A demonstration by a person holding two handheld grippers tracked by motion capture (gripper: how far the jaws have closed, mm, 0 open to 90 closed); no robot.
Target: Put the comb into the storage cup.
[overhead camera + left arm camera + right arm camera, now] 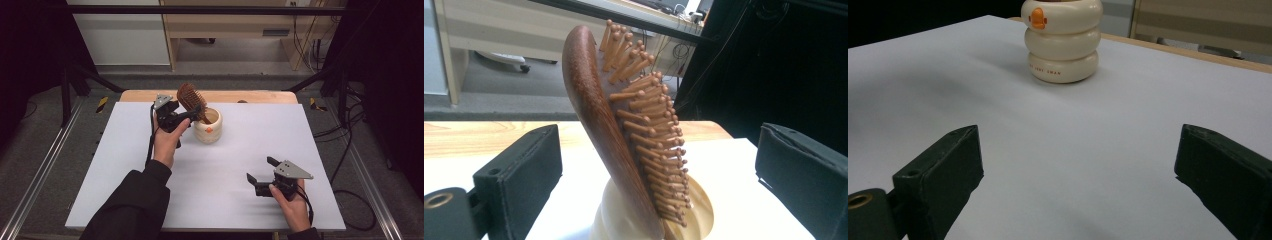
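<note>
A brown wooden hairbrush (190,97) stands handle-down in a cream ringed holder (210,127) at the back middle of the white table top (125,165). My left gripper (188,118) is at the brush's lower part. In the left gripper view its jaws stand wide apart on either side of the hairbrush (604,115), apart from it, with the holder's rim (699,210) below. The left gripper (659,150) is open. My right gripper (260,169) hovers open near the front right, pointed at the holder (1062,45), with nothing between the jaws of the right gripper (1078,155).
The holder carries a small orange mark (1037,17). A wooden table edge (250,96) runs behind the white sheet. Black frame bars (320,75) rise at both back corners, and cables (350,150) lie on the floor at the right.
</note>
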